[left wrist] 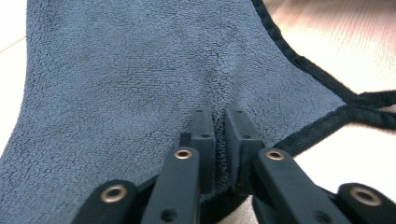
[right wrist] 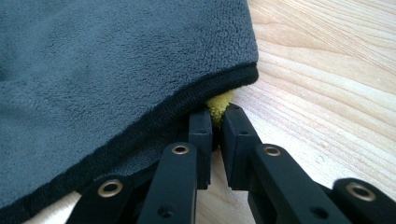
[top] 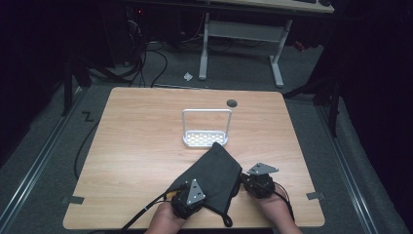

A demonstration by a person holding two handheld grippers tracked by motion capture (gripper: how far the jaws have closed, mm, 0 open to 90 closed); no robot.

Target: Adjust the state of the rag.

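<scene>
**Cloth held at two points on a wooden table**

High view. Dark grey cloth [top: 217, 175] lies on the near middle of the wooden table [top: 136, 146], its far corner pointing toward a white wire rack [top: 206, 127] that stands just beyond it, near but apart. Left gripper [top: 194, 192] sits on the cloth's near left part; right gripper [top: 252, 179] sits at its right edge. A hand enters behind each from the bottom edge. Black binding trails off the cloth's near corner. A round dark grommet [top: 232, 103] marks the table's far side. On the floor beyond: a white desk frame [top: 241, 34] and loose cables [top: 146, 58].

Left gripper view. Jaws of the left gripper [left wrist: 219, 116] are closed on a pinched ridge of the cloth [left wrist: 130, 70], nap bunched between the pads. Black edging crosses the table at right.

Right gripper view. Jaws of the right gripper [right wrist: 217, 114] are nearly together, clamping a yellow tuft [right wrist: 219, 103] under the cloth's [right wrist: 102, 70] black-bound edge. Bare table wood lies to the right.
</scene>
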